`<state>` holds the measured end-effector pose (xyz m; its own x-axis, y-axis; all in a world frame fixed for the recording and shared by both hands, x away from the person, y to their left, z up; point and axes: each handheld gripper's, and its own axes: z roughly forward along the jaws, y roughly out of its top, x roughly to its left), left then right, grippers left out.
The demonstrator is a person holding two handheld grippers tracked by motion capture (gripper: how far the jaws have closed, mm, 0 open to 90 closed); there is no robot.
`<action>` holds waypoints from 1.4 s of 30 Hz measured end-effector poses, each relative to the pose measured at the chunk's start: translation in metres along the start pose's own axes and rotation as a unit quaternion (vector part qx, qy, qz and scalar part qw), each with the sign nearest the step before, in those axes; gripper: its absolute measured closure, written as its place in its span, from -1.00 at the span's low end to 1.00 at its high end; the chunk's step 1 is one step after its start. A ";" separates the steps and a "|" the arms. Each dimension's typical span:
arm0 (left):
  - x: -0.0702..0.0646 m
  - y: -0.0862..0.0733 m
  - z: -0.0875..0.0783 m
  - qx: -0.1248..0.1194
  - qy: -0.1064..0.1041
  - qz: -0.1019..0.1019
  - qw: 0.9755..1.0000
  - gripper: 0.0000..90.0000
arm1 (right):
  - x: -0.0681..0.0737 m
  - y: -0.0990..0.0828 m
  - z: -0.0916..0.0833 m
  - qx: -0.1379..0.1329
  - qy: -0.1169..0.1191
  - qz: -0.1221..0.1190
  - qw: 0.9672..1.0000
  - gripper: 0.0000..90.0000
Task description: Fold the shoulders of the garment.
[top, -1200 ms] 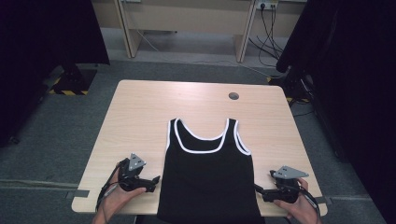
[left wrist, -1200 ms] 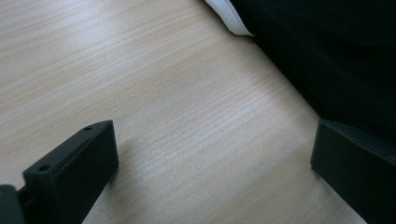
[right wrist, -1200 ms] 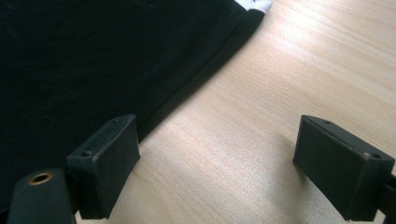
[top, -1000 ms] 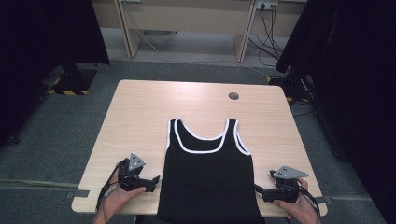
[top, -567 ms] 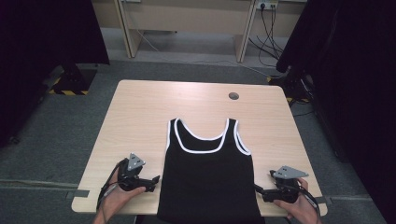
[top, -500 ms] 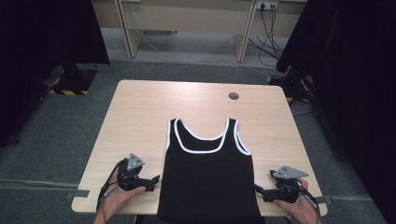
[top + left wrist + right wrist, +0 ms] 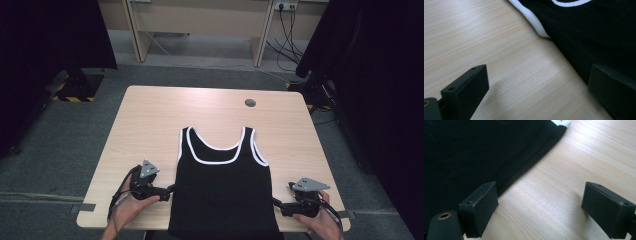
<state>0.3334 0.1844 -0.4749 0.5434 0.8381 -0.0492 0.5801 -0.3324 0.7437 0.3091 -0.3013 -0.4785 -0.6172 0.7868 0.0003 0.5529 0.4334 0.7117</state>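
Observation:
A black tank top with white trim at neck and armholes lies flat on the light wooden table, its hem at the near edge. My left gripper rests at the top's left side seam, open. In the left gripper view the gripper has bare wood between its jaws, and the right-hand jaw is over the edge of the black cloth. My right gripper sits at the right side seam, open. In the right gripper view its left-hand jaw is at the cloth's edge, with nothing held.
A round cable hole is set in the table's far right part. Dark curtains hang to both sides. Wooden furniture legs and cables stand beyond the far edge, on grey floor.

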 end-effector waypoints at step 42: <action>0.015 0.078 0.052 -0.001 0.002 -0.001 1.000 -0.93 | 0.000 0.000 0.000 0.000 0.001 -0.001 1.000 -0.69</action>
<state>0.4185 0.1483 -0.4527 0.5386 0.8412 -0.0481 0.5809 -0.3294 0.7443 0.3093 -0.3013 -0.4785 -0.6195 0.7850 -0.0002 0.5514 0.4354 0.7116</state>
